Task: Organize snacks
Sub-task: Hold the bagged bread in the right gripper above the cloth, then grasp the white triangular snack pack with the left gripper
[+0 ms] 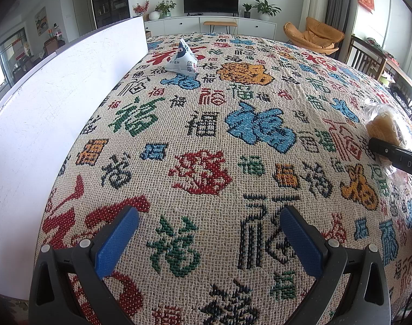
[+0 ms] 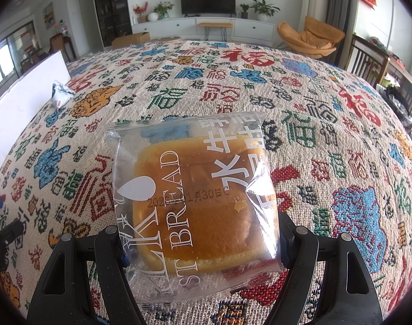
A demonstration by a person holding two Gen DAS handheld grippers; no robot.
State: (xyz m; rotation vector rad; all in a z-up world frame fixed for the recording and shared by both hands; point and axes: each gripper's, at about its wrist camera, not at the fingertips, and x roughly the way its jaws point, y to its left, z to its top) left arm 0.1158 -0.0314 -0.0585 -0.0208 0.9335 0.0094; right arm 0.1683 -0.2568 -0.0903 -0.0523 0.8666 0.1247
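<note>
Right wrist view shows the right tool (image 2: 203,243) spread wide, clamping a bagged bread (image 2: 195,203) above the patterned surface (image 2: 328,135). Left of the bread, the left tool (image 1: 210,241) hangs open and empty; a triangular snack pouch (image 1: 182,59) sits well beyond.

Bread packets: one, a clear-wrapped bread packet (image 2: 195,203) lying between the right gripper's (image 2: 202,246) two arms, its far end ahead of them.
Triangular snack packets: one, a white triangular packet (image 1: 182,59) well ahead of the left gripper (image 1: 210,239), slightly left of its line.
Grippers: two, each with two arms; the left one carries two blue pads (image 1: 116,243).
White boards: one white board (image 1: 51,103), standing on edge to the left of the left gripper.
Patterned cloths: one patterned cloth (image 1: 233,140), under both tools.
Snack items in total: two.
</note>
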